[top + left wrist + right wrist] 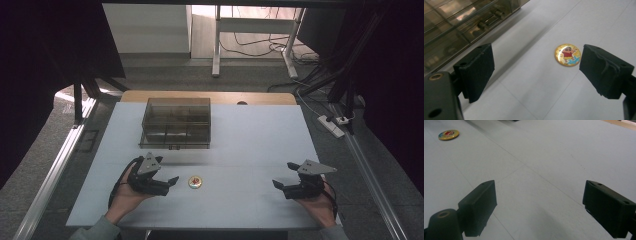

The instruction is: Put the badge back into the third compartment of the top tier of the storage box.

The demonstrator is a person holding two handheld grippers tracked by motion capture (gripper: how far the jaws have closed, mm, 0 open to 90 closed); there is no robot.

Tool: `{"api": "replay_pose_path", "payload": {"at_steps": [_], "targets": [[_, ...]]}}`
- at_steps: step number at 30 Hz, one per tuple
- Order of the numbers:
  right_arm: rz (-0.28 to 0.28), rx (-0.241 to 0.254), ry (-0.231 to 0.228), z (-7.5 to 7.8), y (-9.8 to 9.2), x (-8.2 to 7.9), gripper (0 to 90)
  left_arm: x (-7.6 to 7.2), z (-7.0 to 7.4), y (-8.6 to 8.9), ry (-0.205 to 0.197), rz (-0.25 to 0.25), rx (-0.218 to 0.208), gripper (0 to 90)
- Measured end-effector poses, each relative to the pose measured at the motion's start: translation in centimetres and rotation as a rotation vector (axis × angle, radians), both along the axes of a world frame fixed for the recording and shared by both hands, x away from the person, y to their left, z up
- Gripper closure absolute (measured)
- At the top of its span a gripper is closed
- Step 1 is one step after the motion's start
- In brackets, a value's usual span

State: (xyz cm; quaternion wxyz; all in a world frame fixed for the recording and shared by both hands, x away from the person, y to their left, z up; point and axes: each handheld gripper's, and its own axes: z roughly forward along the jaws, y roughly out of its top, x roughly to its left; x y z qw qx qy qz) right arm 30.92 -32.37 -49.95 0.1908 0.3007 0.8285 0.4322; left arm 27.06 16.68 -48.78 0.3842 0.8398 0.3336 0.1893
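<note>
A round yellow badge (195, 182) with a cartoon figure in red lies flat on the pale table (250, 140), near the front middle. My left gripper (167, 171) stands open just left of it and holds nothing. In the left gripper view the badge (567, 55) lies ahead, close to the right-hand jaw of the left gripper (537, 62). My right gripper (283, 175) stands open at the front right, well apart from the badge. In the right gripper view the badge (448, 134) sits far off at the upper left, and bare table shows between the jaws of the right gripper (540, 192).
A smoked clear plastic box (175, 122) with inner compartments stands at the back left of the table, also close in the left gripper view (461, 22). Beyond the table are a desk frame (217, 45), cables and a power strip (331, 125) on the floor.
</note>
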Motion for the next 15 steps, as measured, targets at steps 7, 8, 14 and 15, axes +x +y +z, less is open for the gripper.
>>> {"api": "replay_pose_path", "payload": {"at_steps": [7,8,14,15], "targets": [[0.001,-0.002,0.001,0.0,0.0,0.0,11.9,0.5,0.0,-0.7,0.012,-0.019,0.005,12.9],[0.002,-0.003,0.001,0.0,0.0,0.0,11.9,0.5,0.0,-0.7,0.013,-0.019,0.004,12.9],[0.001,-0.007,0.007,-0.1,0.1,0.1,11.8,1.0,-0.1,-1.1,0.025,-0.030,-0.003,12.9],[0.000,-0.011,0.006,-0.1,0.1,0.1,11.9,1.1,-0.1,-1.2,0.028,-0.034,-0.006,13.0]]}}
